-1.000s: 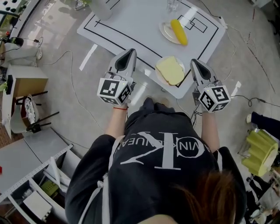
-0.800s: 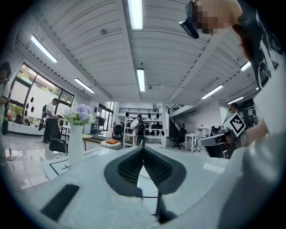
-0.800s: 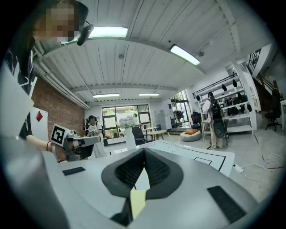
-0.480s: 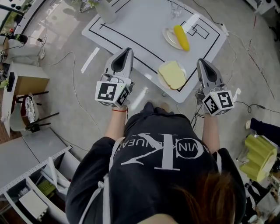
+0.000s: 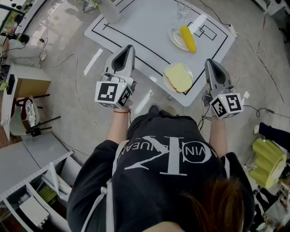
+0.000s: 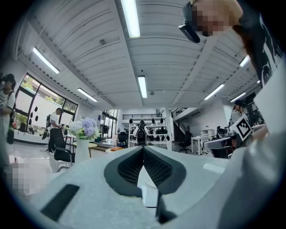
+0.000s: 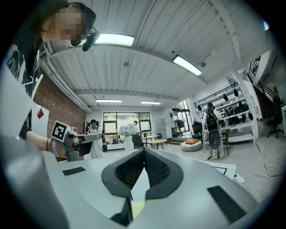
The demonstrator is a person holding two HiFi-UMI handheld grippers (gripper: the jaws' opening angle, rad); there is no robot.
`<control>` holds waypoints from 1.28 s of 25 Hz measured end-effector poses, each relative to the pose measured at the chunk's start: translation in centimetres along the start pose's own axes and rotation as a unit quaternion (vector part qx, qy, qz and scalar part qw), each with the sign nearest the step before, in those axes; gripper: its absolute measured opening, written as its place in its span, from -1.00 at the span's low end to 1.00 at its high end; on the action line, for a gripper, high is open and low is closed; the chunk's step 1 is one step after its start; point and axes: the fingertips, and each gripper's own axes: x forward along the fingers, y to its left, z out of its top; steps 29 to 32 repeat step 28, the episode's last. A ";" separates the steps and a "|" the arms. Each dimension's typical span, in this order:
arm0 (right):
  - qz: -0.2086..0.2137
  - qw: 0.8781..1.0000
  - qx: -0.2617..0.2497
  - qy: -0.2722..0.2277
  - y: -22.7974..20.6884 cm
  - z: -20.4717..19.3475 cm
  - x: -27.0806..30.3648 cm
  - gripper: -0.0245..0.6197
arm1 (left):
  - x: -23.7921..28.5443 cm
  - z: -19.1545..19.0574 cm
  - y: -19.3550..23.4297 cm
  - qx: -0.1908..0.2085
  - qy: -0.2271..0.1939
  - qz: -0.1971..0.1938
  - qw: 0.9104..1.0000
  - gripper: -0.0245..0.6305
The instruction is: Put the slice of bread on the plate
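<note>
Left tool: clenched, its ribbed pads meeting at the tip with nothing between them; held level at the near-left edge of the worktop.
Right tool: clenched and empty too, pads meeting in a line; held level beside the worktop's near corner.
Slice of bread: pale yellow, lying flat on a white plate at the near corner of the worktop, between the two tools and touched by neither.
Worktop: white, marked with black rectangular lines, set at an angle to the person.
Other things on it: a cob of corn on a second plate farther back, a clear glass beyond that, and a white vase at the far-left corner, holding pale purple flowers.
Floor: grey, crossed by thin cables, with strips of white tape.
Room: an open hall with strip lights on a ribbed ceiling, large windows, desks, chairs and people standing far off.
Around: a brown box at left, a yellow-green object at right.
</note>
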 end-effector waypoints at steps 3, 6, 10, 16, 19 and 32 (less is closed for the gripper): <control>-0.004 1.000 0.000 0.000 -0.4 -0.2 0.1 -0.92 | 0.4 -0.1 -0.1 -0.002 0.001 -0.003 1.000 -0.91; -0.003 1.000 -0.006 -0.002 -0.6 -0.1 0.4 -0.92 | 0.9 -0.3 -0.3 0.000 0.003 -0.009 1.000 -0.91; -0.001 1.000 -0.008 -0.001 -0.8 -0.2 0.9 -0.92 | 1.2 -0.6 -0.1 -0.001 0.006 -0.005 1.000 -0.91; 0.000 1.000 0.001 0.002 -1.3 -0.7 1.6 -0.92 | 1.3 -1.0 0.4 -0.002 0.012 0.003 1.000 -0.91; -0.002 1.000 0.007 0.002 -1.3 -0.8 1.9 -0.92 | 1.3 -1.1 0.6 -0.002 0.015 0.005 1.000 -0.91; 0.006 1.000 0.013 0.005 -1.4 -1.3 2.7 -0.92 | 1.6 -1.6 0.9 0.000 0.022 0.006 1.000 -0.91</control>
